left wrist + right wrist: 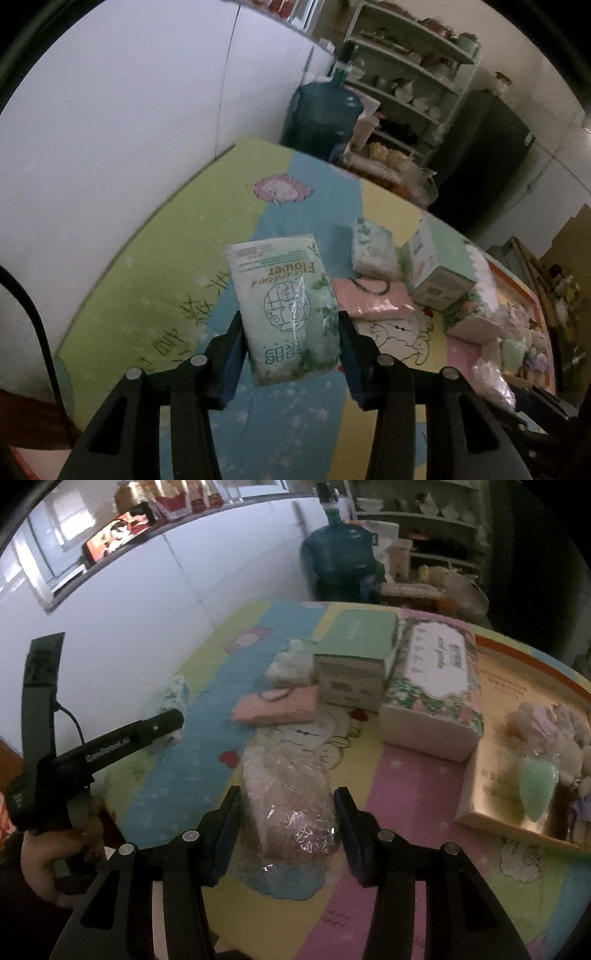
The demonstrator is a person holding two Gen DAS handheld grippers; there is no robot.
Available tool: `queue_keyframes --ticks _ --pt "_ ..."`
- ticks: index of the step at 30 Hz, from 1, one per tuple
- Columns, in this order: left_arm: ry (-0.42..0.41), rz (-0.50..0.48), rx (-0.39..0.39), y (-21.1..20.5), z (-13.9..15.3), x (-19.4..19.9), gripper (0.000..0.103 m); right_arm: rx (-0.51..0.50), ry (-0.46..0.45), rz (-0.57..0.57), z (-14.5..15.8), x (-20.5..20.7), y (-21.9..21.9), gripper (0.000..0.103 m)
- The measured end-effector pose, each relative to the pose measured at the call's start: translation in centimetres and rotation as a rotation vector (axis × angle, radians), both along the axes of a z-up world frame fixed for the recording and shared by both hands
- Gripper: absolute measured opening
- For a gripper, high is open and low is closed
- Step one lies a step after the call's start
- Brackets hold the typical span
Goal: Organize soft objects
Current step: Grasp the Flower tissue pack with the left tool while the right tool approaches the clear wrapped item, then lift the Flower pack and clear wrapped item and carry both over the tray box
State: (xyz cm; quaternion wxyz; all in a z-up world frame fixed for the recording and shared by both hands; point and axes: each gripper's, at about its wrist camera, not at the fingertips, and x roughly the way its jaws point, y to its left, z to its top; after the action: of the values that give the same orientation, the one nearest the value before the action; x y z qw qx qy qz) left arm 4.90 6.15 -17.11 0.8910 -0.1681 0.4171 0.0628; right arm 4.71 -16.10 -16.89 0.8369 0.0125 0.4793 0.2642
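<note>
My left gripper point(290, 332) is shut on a green tissue pack printed "Flower" point(286, 299) and holds it above the colourful mat point(155, 280). My right gripper point(286, 812) is shut on a clear-wrapped soft bundle point(288, 805) just over the mat point(406, 812). Ahead of it lie a pink pack point(277, 705), a small white floral pack point(290, 664), a green box point(354, 657) and a large floral tissue pack point(432, 686). The same pile shows in the left wrist view, with the pink pack point(373, 299) nearest. The left gripper's body point(110, 746) shows at the left of the right wrist view.
An orange-rimmed box point(517, 738) at the right holds plush toys and a green pouch point(537, 790). A blue water jug point(321, 118) and white shelves point(406, 74) stand behind the mat. A white wall point(110, 129) runs along the left.
</note>
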Motion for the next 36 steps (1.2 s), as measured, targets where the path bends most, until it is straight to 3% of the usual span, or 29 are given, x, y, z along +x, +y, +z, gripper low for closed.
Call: queue_keyframes --ticks 10,22,36 --pt "-0.08 -0.092 0.015 0.3 3.7 -2.4 0.047 0.022 -0.072 -0.045 2.6 -2.3 2.0 0.051" --pt "-0.162 -0.206 0.012 -1.8 7.0 -1.9 0.047 0.057 -0.17 -0.182 6.4 -3.3 -0.4 0.051" --pt "-0.189 -0.405 -0.02 -11.0 8.2 0.7 0.047 0.048 -0.227 -0.356 8.6 -3.1 -8.2 0.052"
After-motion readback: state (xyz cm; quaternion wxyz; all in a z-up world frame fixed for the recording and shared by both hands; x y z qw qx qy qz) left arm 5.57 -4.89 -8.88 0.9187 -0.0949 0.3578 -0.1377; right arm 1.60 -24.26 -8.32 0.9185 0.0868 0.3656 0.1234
